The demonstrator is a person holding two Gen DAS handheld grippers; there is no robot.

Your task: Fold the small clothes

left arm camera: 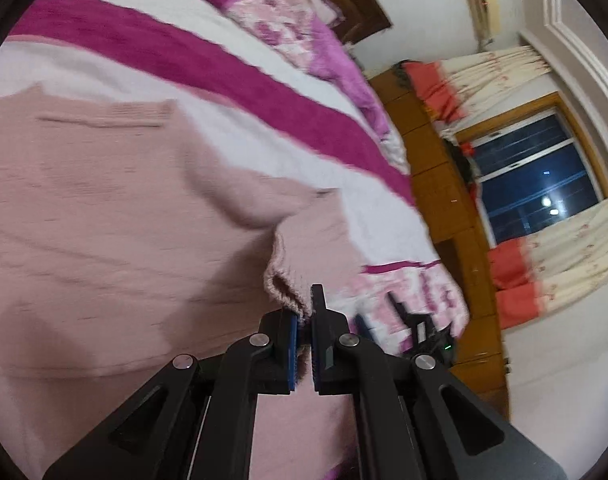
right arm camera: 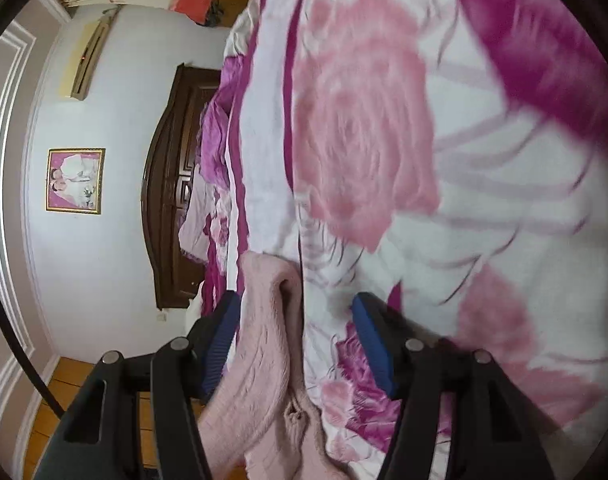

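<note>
Pink knitted sweater [left arm camera: 103, 216], soft ribbed wool, lies spread on a bed covered by a white quilt with magenta stripes and large pink roses [left arm camera: 207, 76]. Nearest in the left wrist view, the left gripper [left arm camera: 304, 320] has its two black fingers with blue pads pressed together on a ribbed edge of the knit, probably a cuff or hem, which bunches up in a small loop just beyond the tips. Nearest in the right wrist view, the right gripper [right arm camera: 295, 316] stands about half open, and a thick fold of the same sweater [right arm camera: 259, 344] hangs between its fingers, lying against the left-hand pad while the other pad stays clear of it; it does not appear to be gripped. The knit looks light, limp and stretchy, so it should drape and sag from any single hold and is unlikely to slip from the ribbed pads. The firmer ribbed edges and seams seem the best places to pinch, ideally two corners at once. Farther off, a dark wooden headboard [right arm camera: 171, 200], a framed picture [right arm camera: 75, 180] on the pale wall, floral curtains [left arm camera: 516, 76] and a dark window [left arm camera: 532, 176] are visible.
</note>
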